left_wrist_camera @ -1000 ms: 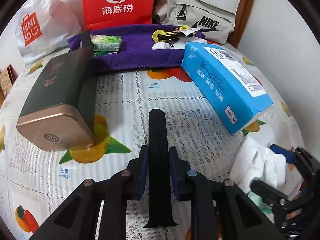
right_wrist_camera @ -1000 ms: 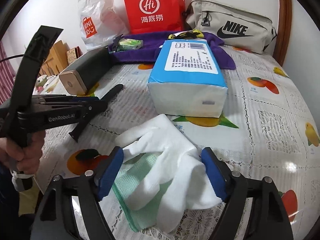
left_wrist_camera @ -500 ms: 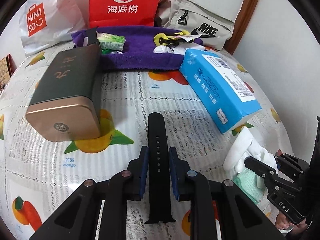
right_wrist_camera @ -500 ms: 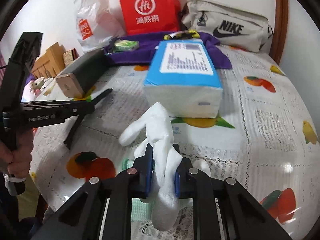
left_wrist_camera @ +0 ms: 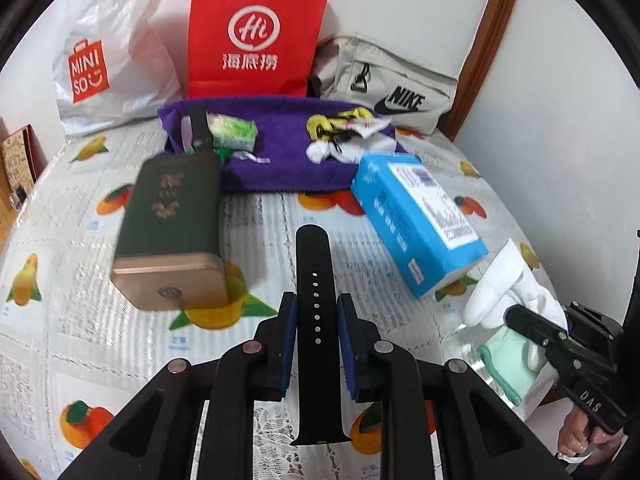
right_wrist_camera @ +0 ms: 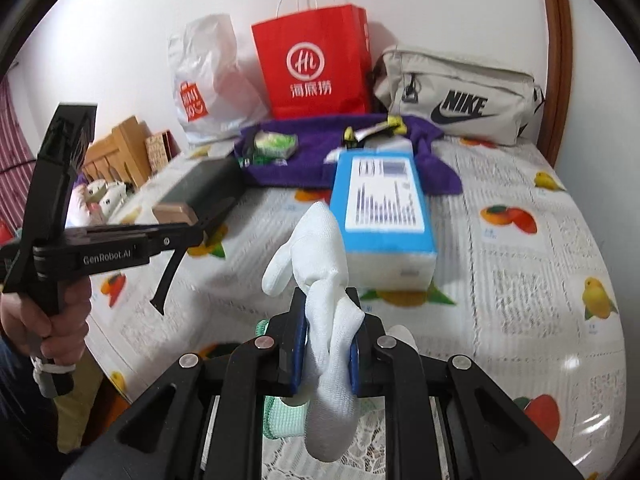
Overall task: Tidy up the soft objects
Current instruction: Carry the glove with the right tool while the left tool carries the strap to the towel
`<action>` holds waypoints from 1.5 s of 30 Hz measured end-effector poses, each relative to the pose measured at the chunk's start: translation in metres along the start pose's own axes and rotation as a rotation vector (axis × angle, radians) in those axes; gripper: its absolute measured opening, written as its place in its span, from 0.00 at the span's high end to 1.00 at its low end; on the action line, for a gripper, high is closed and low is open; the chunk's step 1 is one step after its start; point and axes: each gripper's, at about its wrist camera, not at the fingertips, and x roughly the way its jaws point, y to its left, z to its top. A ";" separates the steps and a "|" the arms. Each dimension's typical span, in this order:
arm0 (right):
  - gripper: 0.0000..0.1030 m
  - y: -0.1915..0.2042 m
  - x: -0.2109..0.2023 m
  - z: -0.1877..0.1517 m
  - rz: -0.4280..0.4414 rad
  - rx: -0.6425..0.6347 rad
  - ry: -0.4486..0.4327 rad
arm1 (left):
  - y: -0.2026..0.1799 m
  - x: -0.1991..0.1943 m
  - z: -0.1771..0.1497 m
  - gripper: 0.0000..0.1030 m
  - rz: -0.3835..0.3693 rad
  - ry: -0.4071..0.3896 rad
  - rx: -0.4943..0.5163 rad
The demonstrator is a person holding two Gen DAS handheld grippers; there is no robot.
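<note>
Glove (right_wrist_camera: 324,264), white, is pinched between the blue pads of the right gripper (right_wrist_camera: 329,350), bunched at the grip, one end sticking up toward the tissue pack (right_wrist_camera: 384,216), the other end drooping below the jaws. Green cuff (right_wrist_camera: 282,420) shows under the gripper. In the left wrist view the same glove (left_wrist_camera: 508,288) sits at the right edge, clamped in the right gripper (left_wrist_camera: 516,316), off the tablecloth (left_wrist_camera: 260,220), with a mint-green piece (left_wrist_camera: 508,364) hanging below it.

Strap (left_wrist_camera: 314,320), black with a row of holes, is held by the left gripper (left_wrist_camera: 316,340), pads pressed on both its sides; its tip points forward to the towel (left_wrist_camera: 280,152), its buckle end hangs below the jaws. From the right wrist view the left gripper (right_wrist_camera: 188,236) is side-on, a hand (right_wrist_camera: 52,320) on its handle, strap (right_wrist_camera: 168,276) dangling clear of the cloth.

Green tin (left_wrist_camera: 172,232) with a gold end lies left of the strap. Blue tissue pack (left_wrist_camera: 416,220) lies to its right, angled. Purple towel at the back carries a green packet (left_wrist_camera: 234,134) and some yellow, black and white bits (left_wrist_camera: 344,136). Behind the towel: white Miniso bag (left_wrist_camera: 104,68), red paper bag (left_wrist_camera: 256,40), beige Nike bag (left_wrist_camera: 384,84), all against the wall.
</note>
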 end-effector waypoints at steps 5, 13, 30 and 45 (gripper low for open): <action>0.83 -0.001 -0.005 0.021 0.009 0.011 -0.023 | 0.004 -0.011 0.013 0.81 0.005 -0.023 -0.012; 0.83 0.002 0.000 0.054 0.017 -0.007 -0.047 | 0.010 -0.013 0.037 0.81 0.007 -0.039 -0.028; 0.83 -0.012 0.049 0.137 0.022 -0.004 -0.055 | 0.037 0.009 0.093 0.81 0.025 -0.049 -0.058; 0.83 -0.031 0.114 0.199 0.015 -0.001 -0.042 | 0.064 0.057 0.147 0.81 0.025 -0.032 -0.085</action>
